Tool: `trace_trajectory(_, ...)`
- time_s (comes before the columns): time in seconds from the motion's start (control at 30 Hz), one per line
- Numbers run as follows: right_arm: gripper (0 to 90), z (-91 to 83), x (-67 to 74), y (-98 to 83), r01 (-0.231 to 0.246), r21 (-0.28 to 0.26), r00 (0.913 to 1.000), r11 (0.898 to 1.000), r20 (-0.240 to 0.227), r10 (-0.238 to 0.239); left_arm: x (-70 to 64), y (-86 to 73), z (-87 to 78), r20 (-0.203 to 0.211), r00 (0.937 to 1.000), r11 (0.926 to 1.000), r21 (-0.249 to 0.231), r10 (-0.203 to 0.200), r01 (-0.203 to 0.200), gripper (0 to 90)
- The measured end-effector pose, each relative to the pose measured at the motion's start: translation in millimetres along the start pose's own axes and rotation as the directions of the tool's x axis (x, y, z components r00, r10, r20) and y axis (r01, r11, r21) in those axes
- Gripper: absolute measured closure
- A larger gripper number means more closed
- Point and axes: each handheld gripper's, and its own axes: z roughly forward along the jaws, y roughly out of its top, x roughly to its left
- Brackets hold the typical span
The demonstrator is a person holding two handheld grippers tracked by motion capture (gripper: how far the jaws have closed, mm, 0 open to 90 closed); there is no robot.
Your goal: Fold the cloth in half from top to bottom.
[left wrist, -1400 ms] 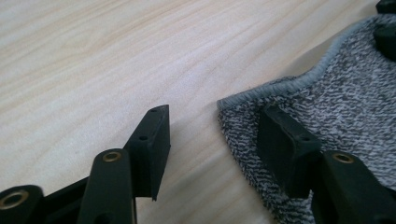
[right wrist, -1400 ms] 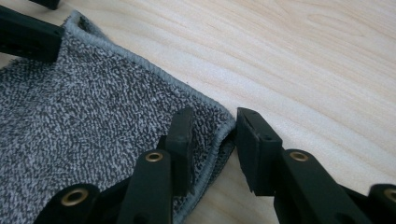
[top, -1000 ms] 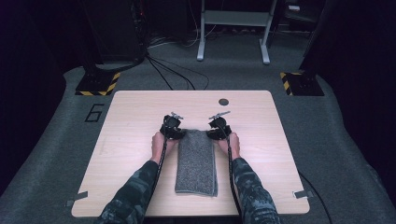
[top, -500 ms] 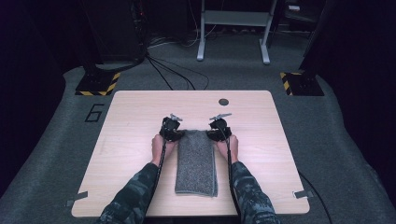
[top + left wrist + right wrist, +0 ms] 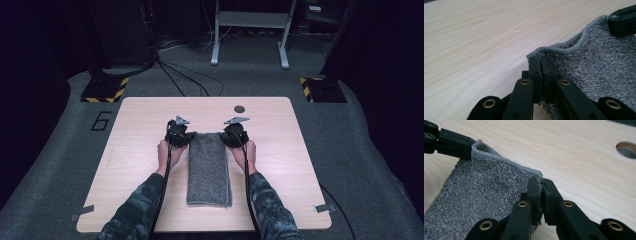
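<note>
**Two grippers pinch the far corners of a grey towel**

At the centre of the high view, the left gripper point(image 5: 186, 136) and the right gripper point(image 5: 228, 136) sit at the two far corners of a folded grey towel point(image 5: 209, 170), each held in a hand point(image 5: 168, 153) that comes in from the bottom of the frame on a camouflage sleeve point(image 5: 140, 205). In the left gripper view the black jaws are nearly together just below mid-frame, clamped on the towel's hemmed corner point(image 5: 536, 53), with the cloth bunched between the pads; the left jaws have just been closing on it. The right gripper view shows the same narrow grip on the opposite corner point(image 5: 537, 173), the hem lifted off the wood and sagging between the two grippers (the other gripper's jaw tips show at the upper left of that frame). The towel is a long, speckled grey strip with a plain grey hem, lying lengthwise down the middle of the pale wooden table point(image 5: 140, 125), its near end flat on the top toward the lower edge. A round hole point(image 5: 239, 109) marks the table just above the right gripper.
</note>
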Motion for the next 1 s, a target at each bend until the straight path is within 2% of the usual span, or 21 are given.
trace_trajectory(0.03, 85.3, -1.8, -0.8, 1.7, 0.015, -0.003, 0.9999, 1.000, -0.002, -0.015, 0.2, 1.1, -2.1, -0.001, 1.0000, 1.0000, -0.005, 0.001, -0.001, 87.6)
trace_trajectory(0.1, 85.3, -4.8, -1.1, 5.3, 0.004, -0.021, 0.9999, 1.000, -0.012, -0.004, 1.7, 3.7, -7.1, -0.006, 0.9999, 0.9999, -0.012, 0.011, -0.011, 87.6)
trace_trajectory(0.13, 85.3, -6.6, -1.2, 6.9, -0.004, -0.024, 0.9998, 1.000, -0.018, 0.003, 1.4, 4.8, -8.5, -0.007, 1.0000, 0.9996, -0.029, 0.004, -0.004, 87.6)
trace_trajectory(0.33, 85.3, -16.2, -0.1, 15.2, 0.010, -0.066, 0.9998, 0.998, -0.016, -0.011, 0.3, 14.1, -22.0, -0.013, 0.9995, 0.9977, -0.060, 0.030, -0.031, 87.5)
trace_trajectory(0.47, 85.2, -25.2, 0.2, 23.4, 0.006, -0.108, 0.9997, 0.994, -0.022, -0.009, 0.2, 20.5, -30.2, -0.021, 0.9994, 0.9944, -0.102, 0.026, -0.028, 87.5)
trace_trajectory(0.7, 85.1, -41.0, 3.2, 42.8, 0.049, -0.170, 0.9987, 0.984, -0.010, -0.051, 2.8, 35.4, -46.1, -0.039, 0.9982, 0.9876, -0.149, 0.045, -0.050, 87.5)
trace_trajectory(0.83, 85.0, -41.9, 4.4, 48.9, 0.071, -0.174, 0.9974, 0.982, 0.000, -0.073, 0.1, 36.7, -46.8, -0.043, 0.9971, 0.9881, -0.138, 0.062, -0.068, 87.2)
trace_trajectory(0.93, 85.0, -40.1, 3.0, 44.4, 0.058, -0.169, 0.9983, 0.984, 0.002, -0.059, -0.5, 34.3, -44.3, -0.029, 0.9982, 0.9894, -0.134, 0.052, -0.056, 87.0)
trace_trajectory(1.0, 85.0, -39.2, 1.2, 39.0, 0.056, -0.169, 0.9984, 0.984, 0.001, -0.056, -3.5, 32.3, -42.1, -0.028, 0.9979, 0.9894, -0.132, 0.059, -0.062, 86.9)
